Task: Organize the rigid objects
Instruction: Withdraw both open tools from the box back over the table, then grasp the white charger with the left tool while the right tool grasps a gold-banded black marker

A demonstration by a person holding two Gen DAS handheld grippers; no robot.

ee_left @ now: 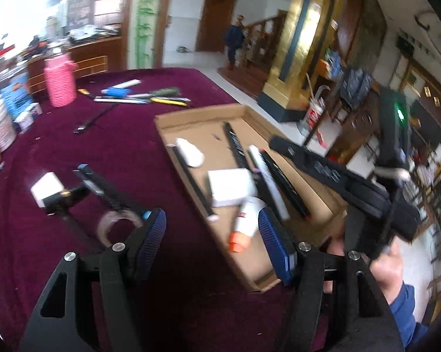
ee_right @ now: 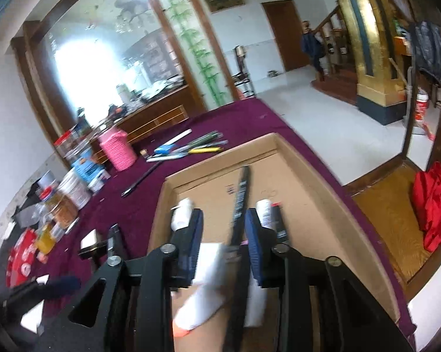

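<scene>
Progress looks roughly halfway, judged from the shallow brown cardboard tray [ee_left: 282,135] that serves as the landmark here: inside it already lie a white rectangular box [ee_left: 230,186], a white bottle with an orange cap [ee_left: 245,220], a white oblong bar [ee_left: 189,154] and several long black strips [ee_left: 235,143]. Left of the tray, on the cloth, wait a small white cube [ee_left: 46,186], a roll of clear tape [ee_left: 119,224] and a black clip-like tool [ee_left: 98,184]; beyond the tray's far left corner lies a scatter of pens and markers [ee_left: 144,96] near a pink ribbed jar [ee_left: 59,83], so those seem to be what remains. The left gripper [ee_left: 211,240] hovers at the tray's near left edge, jaws wide apart with nothing in them. The right gripper [ee_right: 225,240] hangs over the tray, jaws partly apart; one black strip runs through the gap, and I cannot tell whether the pads touch it. The surface is a table under deep purple velvet cloth [ee_left: 118,146]; past the tray are white floor tiles, a gold pillar [ee_right: 370,58], a wooden staircase and a large mirror
</scene>
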